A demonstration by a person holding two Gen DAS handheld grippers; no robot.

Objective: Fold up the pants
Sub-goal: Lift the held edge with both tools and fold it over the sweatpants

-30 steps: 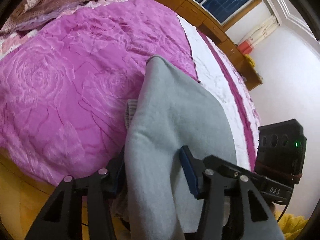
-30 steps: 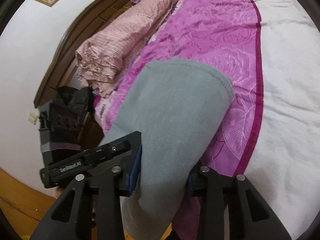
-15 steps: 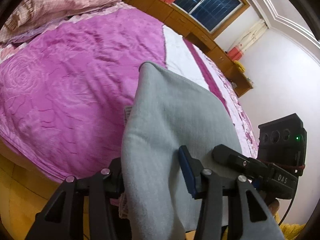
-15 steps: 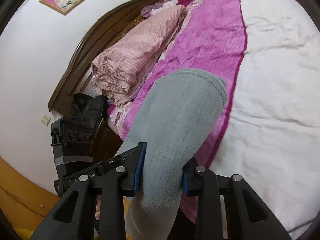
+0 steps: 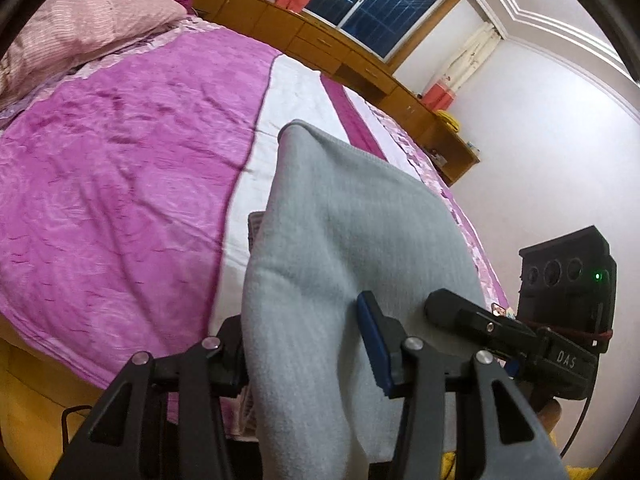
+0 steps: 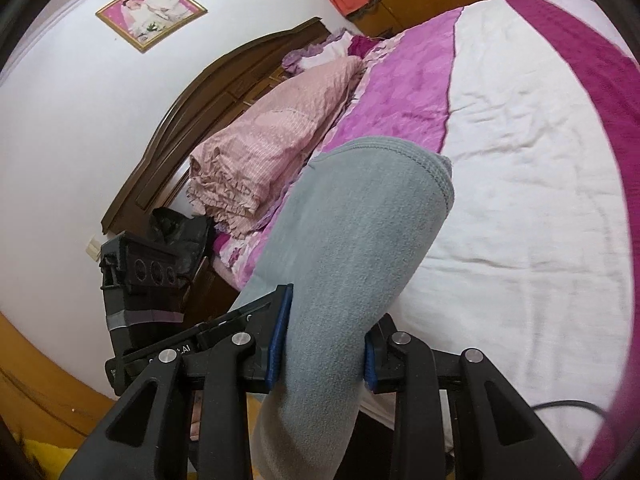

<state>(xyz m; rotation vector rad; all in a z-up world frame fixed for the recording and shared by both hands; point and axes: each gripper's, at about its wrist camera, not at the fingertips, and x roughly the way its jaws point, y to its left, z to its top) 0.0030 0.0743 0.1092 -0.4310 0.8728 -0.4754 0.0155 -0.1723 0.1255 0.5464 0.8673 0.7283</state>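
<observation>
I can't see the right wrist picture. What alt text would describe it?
Black tongs with blue pads clamp a fold of grey pants, held up over a bed with a white sheet and a magenta blanket. Behind sit a pink quilt, a dark headboard and a framed photo.

Purple-covered bed (image 5: 120, 184), dark window (image 5: 376, 0), wooden headboard (image 6: 200, 112)

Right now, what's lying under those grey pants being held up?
Under the grey pants lies the bed's white sheet, bordered by a purple blanket. The stretch directly beneath the cloth is covered, so nothing there can be seen.
</observation>
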